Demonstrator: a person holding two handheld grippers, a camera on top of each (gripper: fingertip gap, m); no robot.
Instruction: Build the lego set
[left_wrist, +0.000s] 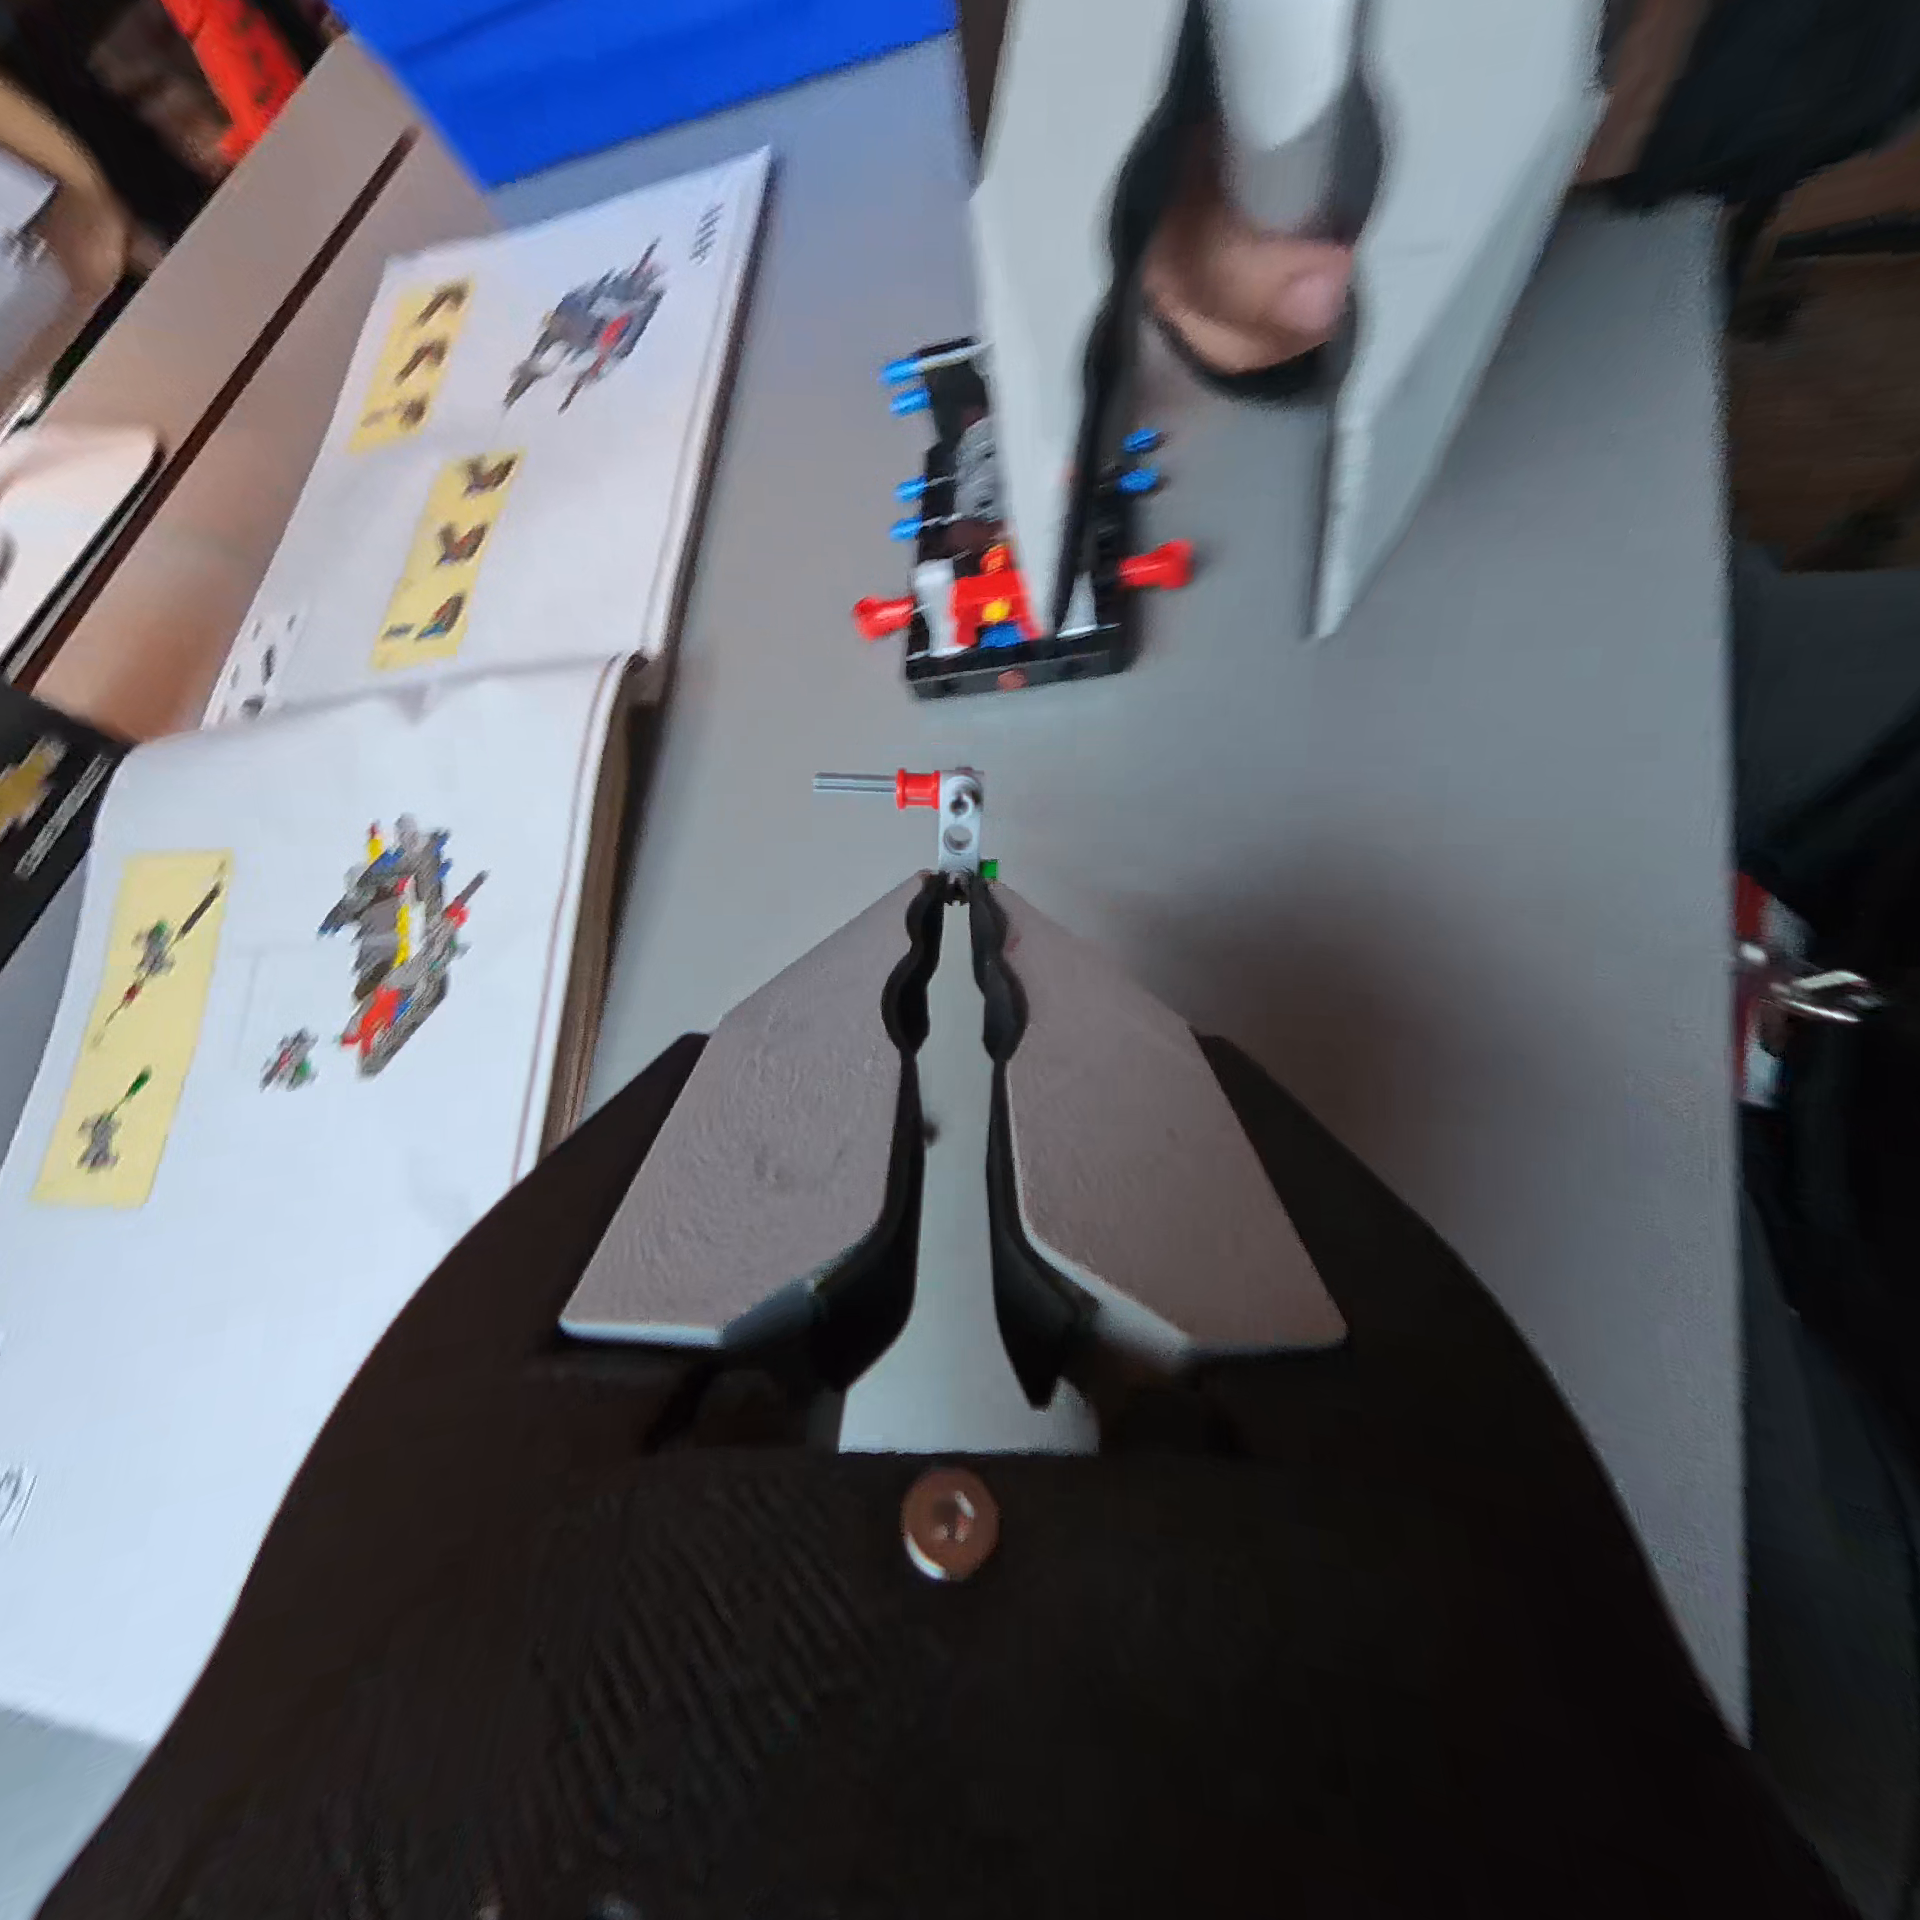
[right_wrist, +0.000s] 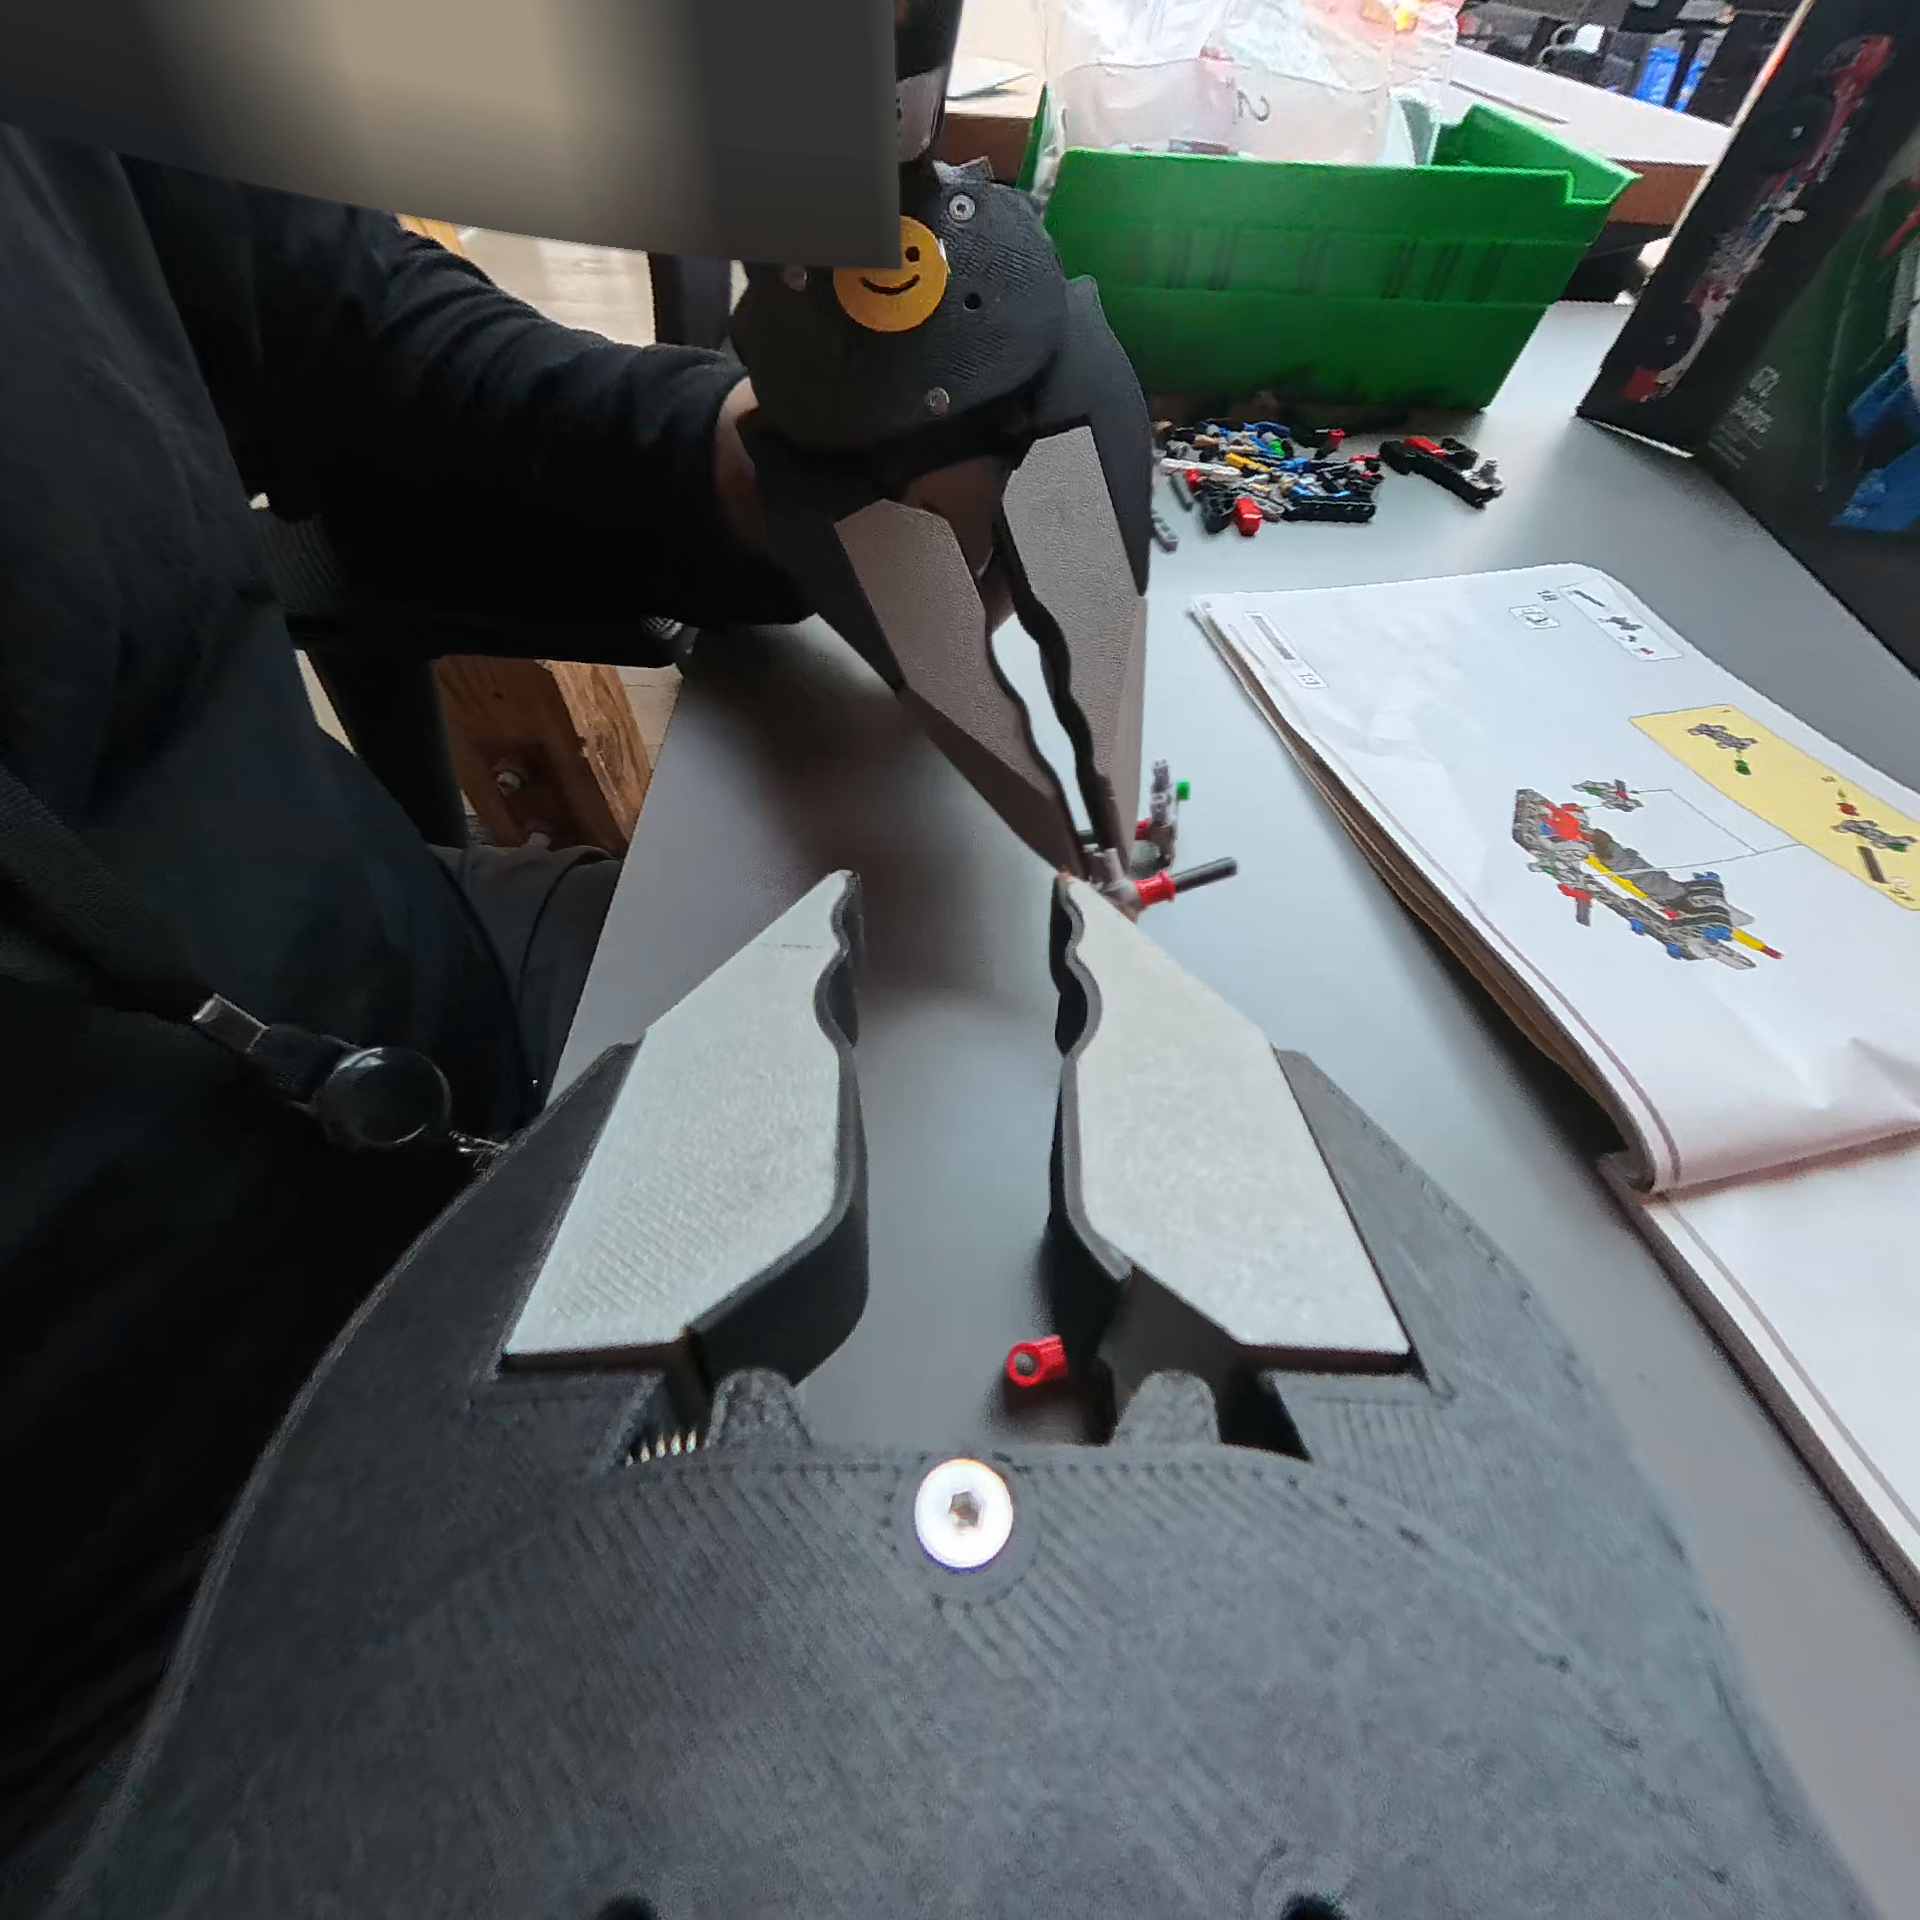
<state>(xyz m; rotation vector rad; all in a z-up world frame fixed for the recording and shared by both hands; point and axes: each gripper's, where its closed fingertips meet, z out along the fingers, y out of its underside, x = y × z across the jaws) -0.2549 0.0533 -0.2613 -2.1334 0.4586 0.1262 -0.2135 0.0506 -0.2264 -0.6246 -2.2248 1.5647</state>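
Note:
My left gripper (left_wrist: 956, 883) is shut on a small sub-assembly (left_wrist: 951, 816): a grey connector with a red bush, a thin axle sticking out left and a green bit at its base. It is held above the grey table. The same piece (right_wrist: 1153, 883) shows in the right wrist view at the left gripper's tips (right_wrist: 1096, 857). My right gripper (right_wrist: 956, 894) is open and empty, its right fingertip close to the held piece. In the left wrist view it (left_wrist: 1195, 623) hangs over a black chassis (left_wrist: 1018, 561) with blue and red pins. A loose red bush (right_wrist: 1036, 1361) lies on the table.
An open instruction booklet (right_wrist: 1558, 831) lies beside the work spot; it also shows in the left wrist view (left_wrist: 312, 935). A pile of loose pieces (right_wrist: 1278, 478), a green bin (right_wrist: 1299, 270) and the set's box (right_wrist: 1818, 260) stand farther off. The table edge (right_wrist: 644, 831) is close by. Across from one pair of fingers to the other is roughly 6 cm.

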